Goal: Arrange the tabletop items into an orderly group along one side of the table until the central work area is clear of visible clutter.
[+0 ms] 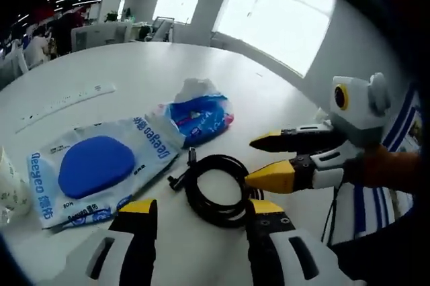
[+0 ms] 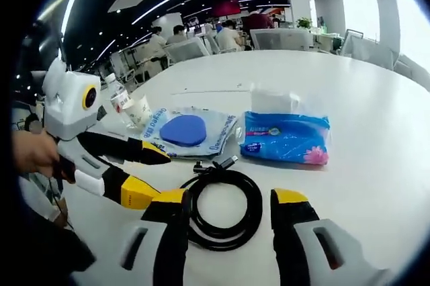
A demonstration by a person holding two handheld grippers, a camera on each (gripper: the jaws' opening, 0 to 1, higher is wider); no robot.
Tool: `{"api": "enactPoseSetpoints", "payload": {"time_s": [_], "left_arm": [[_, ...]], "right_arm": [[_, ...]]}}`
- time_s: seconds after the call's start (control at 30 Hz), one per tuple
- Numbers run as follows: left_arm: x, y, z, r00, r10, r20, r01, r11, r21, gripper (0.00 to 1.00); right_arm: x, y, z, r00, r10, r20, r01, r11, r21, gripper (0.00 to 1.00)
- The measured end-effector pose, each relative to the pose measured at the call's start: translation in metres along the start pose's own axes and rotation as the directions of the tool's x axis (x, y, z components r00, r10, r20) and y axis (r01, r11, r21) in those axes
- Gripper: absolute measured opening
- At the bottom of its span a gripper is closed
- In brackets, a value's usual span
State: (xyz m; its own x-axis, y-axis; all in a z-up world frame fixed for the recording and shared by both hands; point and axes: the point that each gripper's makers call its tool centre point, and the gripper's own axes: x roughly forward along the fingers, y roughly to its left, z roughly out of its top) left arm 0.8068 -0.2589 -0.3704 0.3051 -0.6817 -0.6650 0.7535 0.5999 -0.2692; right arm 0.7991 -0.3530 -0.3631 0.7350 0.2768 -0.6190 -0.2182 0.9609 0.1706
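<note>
Glossy black cable (image 2: 222,209), crinkly plastic tissue pack (image 2: 285,137)

Black coiled cable (image 2: 222,209) flat on table, blue tissue pack (image 2: 285,137) behind, white pouch w/ blue pad (image 2: 188,130) alongside

Glossy black coiled cable (image 2: 222,209) on a plain white round table (image 2: 376,138). Clear plastic pouch with blue lettering (image 1: 101,168) has a solid blue oval pad inside. Blue tissue pack (image 2: 285,137) has white tissue on top and pink flower print. Both grippers are white-bodied with black jaws and yellow tips: left gripper (image 1: 198,222), right gripper (image 2: 232,212).
</note>
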Motion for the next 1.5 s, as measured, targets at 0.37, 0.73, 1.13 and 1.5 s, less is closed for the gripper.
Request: {"api": "enactPoseSetpoints", "payload": {"time_s": [0.37, 0.73, 1.13, 1.5], "left_arm": [[-0.054, 0.029, -0.012, 0.995, 0.081, 0.059, -0.078, 0.996, -0.054, 0.66], [-0.125, 0.062, 0.002, 0.965, 0.202, 0.165, -0.192, 0.978, -0.077, 0.77], [-0.182, 0.071, -0.006, 0.949, 0.25, 0.194, -0.24, 0.968, -0.072, 0.88], [-0.225, 0.071, -0.02, 0.931, 0.301, 0.208, -0.289, 0.954, -0.085, 0.9]], "right_arm": [[-0.019, 0.022, 0.02, 0.997, 0.076, 0.032, -0.073, 0.993, -0.089, 0.79], [-0.046, 0.024, 0.034, 0.994, 0.082, 0.072, -0.074, 0.992, -0.103, 0.99], [-0.073, 0.014, 0.04, 0.991, 0.071, 0.115, -0.064, 0.996, -0.065, 1.0], [-0.097, 0.026, 0.036, 0.993, 0.075, 0.095, -0.068, 0.995, -0.074, 1.0]]}}
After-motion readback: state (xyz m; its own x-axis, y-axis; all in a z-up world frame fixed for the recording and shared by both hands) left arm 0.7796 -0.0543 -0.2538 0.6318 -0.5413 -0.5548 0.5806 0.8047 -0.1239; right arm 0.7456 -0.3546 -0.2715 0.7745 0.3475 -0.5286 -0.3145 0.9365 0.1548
